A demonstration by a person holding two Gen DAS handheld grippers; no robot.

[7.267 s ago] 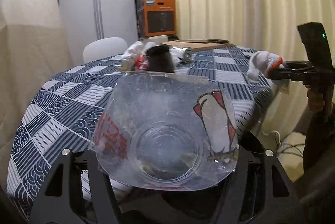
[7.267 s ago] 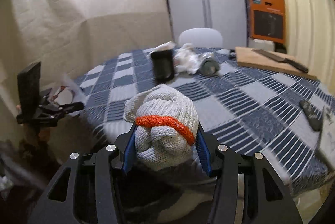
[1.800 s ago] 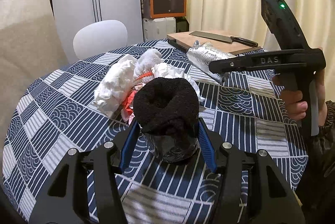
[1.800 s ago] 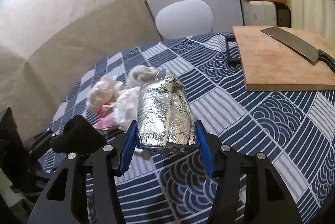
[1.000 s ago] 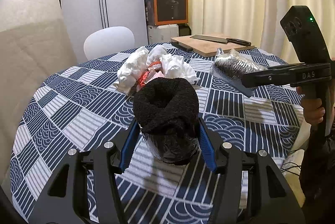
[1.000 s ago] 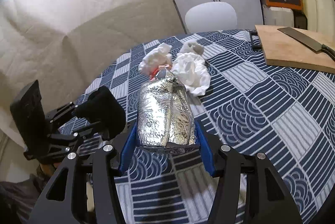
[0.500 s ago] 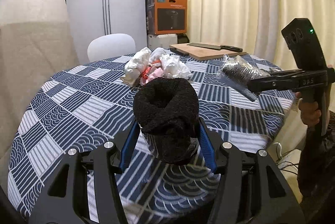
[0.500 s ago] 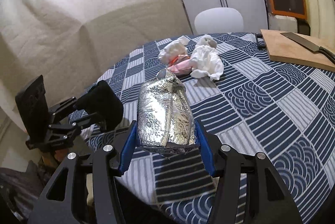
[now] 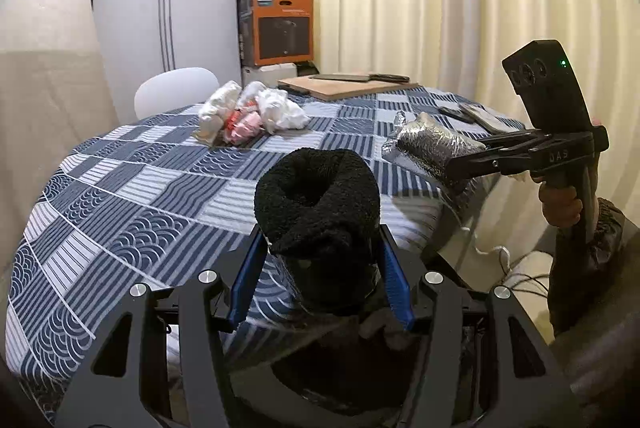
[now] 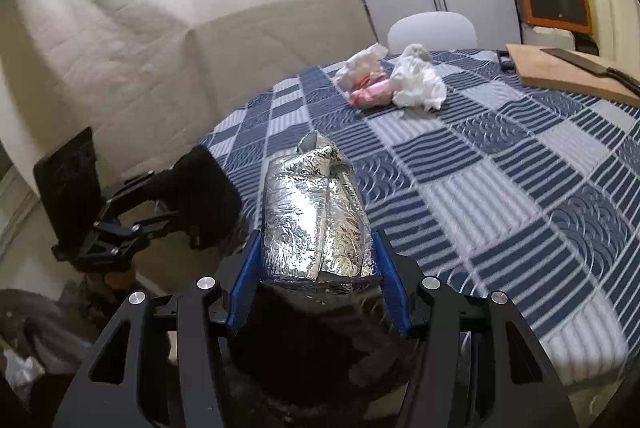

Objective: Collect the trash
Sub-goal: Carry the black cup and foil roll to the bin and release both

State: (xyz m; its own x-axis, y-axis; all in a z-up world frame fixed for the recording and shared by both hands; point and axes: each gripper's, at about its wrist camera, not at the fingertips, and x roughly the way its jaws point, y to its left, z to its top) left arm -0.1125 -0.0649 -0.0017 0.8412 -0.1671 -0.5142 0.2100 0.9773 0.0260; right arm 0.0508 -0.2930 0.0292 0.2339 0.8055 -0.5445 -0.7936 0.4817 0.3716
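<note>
My left gripper is shut on a rolled black sock, held off the near edge of the table. My right gripper is shut on a crumpled foil bundle, also beyond the table's edge. Each gripper shows in the other's view: the right one with the foil, the left one with the sock. A pile of crumpled white tissues and pink wrappers lies far back on the table; it also shows in the right wrist view. Something dark shows below each gripper; I cannot tell what it is.
A wooden cutting board with a knife lies at the table's far side. A white chair stands behind the table. An orange box stands by the wardrobe. Curtains hang on the right. Cables lie on the floor.
Both grippers have drawn back from the table toward its near edge, each keeping its load. The tissue pile now looks farther away.
</note>
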